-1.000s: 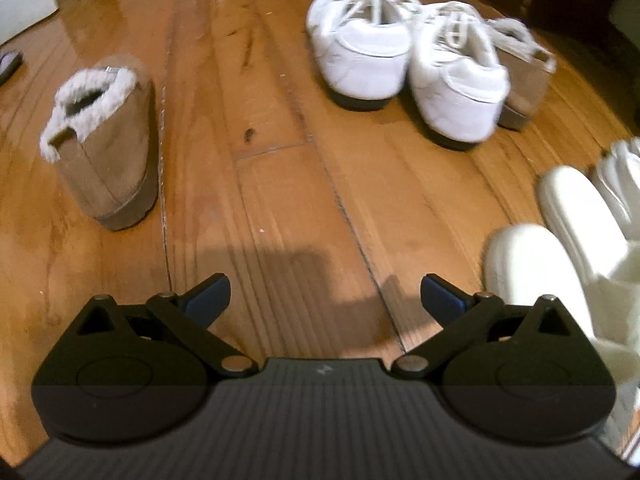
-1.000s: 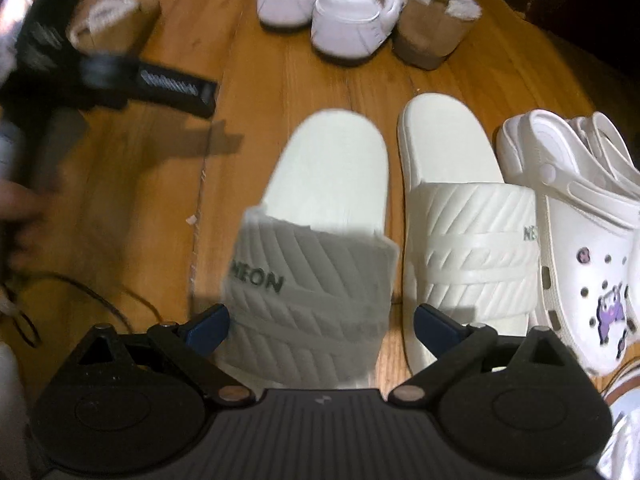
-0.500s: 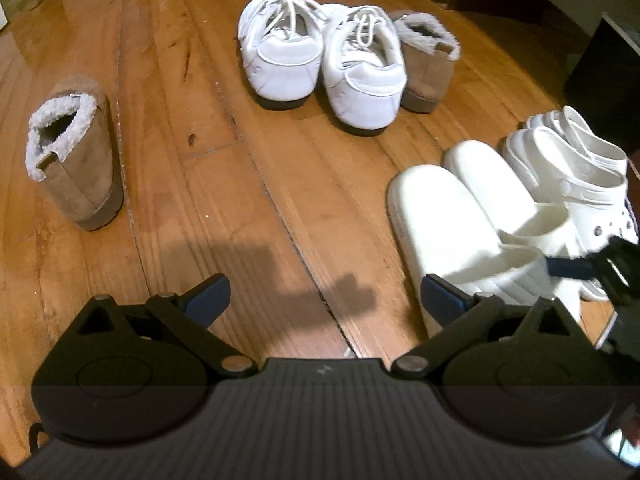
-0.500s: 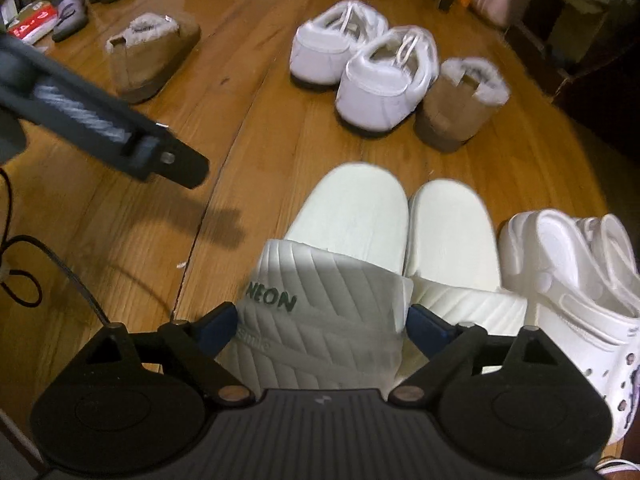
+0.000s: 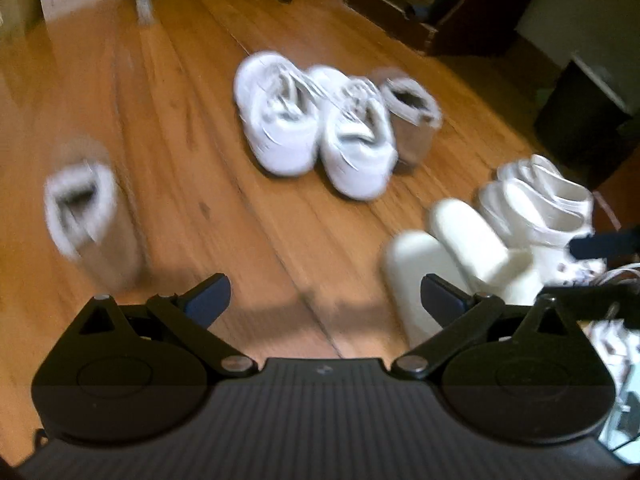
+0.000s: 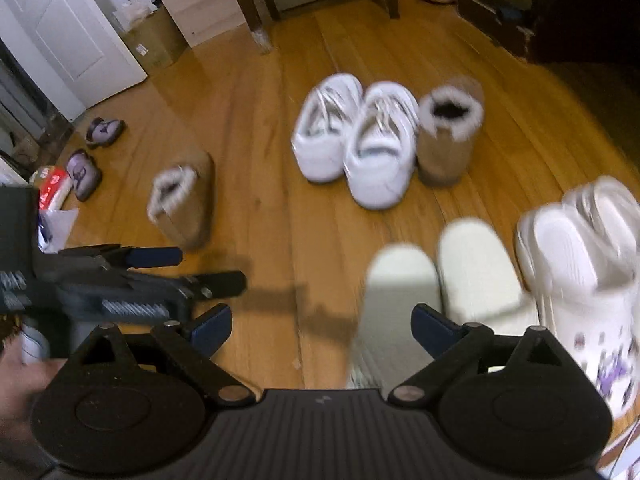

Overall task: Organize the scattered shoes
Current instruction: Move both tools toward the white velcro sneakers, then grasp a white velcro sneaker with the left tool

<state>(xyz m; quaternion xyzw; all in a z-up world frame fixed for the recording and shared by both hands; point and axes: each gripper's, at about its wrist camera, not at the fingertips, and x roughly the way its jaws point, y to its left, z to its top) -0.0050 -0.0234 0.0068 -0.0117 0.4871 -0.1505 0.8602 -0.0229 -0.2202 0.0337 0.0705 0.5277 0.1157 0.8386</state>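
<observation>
On the wood floor a pair of white sneakers (image 6: 356,144) stands side by side, with one tan fleece-lined slipper (image 6: 448,136) touching their right side. Its mate (image 6: 184,204) sits alone to the left. Two cream slides (image 6: 440,284) lie side by side in front, and white clogs (image 6: 580,264) with purple charms lie right of them. My right gripper (image 6: 322,326) hangs open above the slides with nothing between its fingers. My left gripper (image 5: 326,300) is open too, over bare floor between the lone slipper (image 5: 88,212) and the slides (image 5: 448,264). The left tool (image 6: 120,280) shows in the right wrist view.
Two small purple shoes (image 6: 92,156) and a red packet (image 6: 50,190) lie at the far left near a white door (image 6: 68,36). Dark furniture legs (image 6: 248,4) and a cardboard box (image 6: 154,40) stand at the back. A dark cabinet (image 5: 472,4) lines the right.
Both grippers have pulled up and back, so more floor and room show. The right gripper has left the cream slide it hovered over. Both stay open.
</observation>
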